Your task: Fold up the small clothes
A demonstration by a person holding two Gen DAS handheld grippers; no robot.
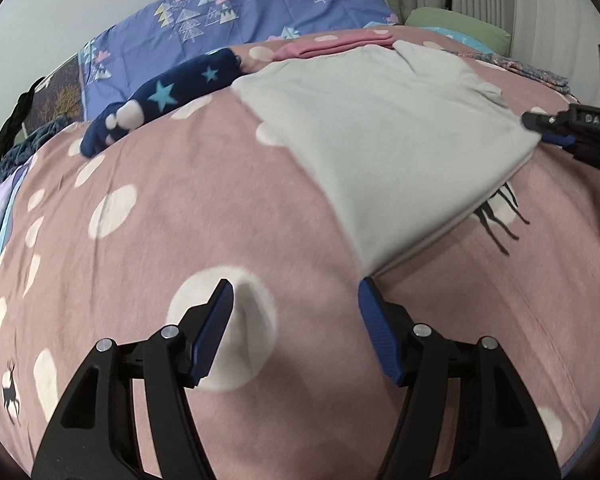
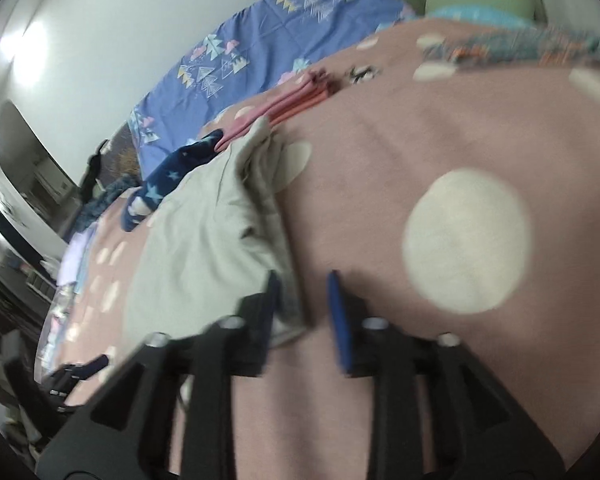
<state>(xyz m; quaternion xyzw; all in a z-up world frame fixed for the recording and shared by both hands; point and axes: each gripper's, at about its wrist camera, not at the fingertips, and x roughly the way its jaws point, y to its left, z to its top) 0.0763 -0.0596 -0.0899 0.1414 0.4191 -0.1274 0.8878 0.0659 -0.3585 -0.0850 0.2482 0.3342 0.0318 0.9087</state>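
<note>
A pale grey-green garment [image 1: 380,136] lies flat on the pink spotted bedspread [image 1: 220,220]; it also shows in the right wrist view [image 2: 204,240]. My left gripper [image 1: 296,308] is open and empty, with its right fingertip at the garment's near corner. My right gripper [image 2: 304,300] is open at the garment's right corner, its left finger against the cloth edge. It also shows at the right edge of the left wrist view [image 1: 548,130].
A navy garment with stars [image 1: 160,96] and a folded pink garment [image 1: 336,44] lie behind the grey one. A blue tree-print quilt [image 1: 236,12] is at the back. A patterned cloth [image 1: 532,70] and a green pillow [image 1: 460,20] lie at the far right.
</note>
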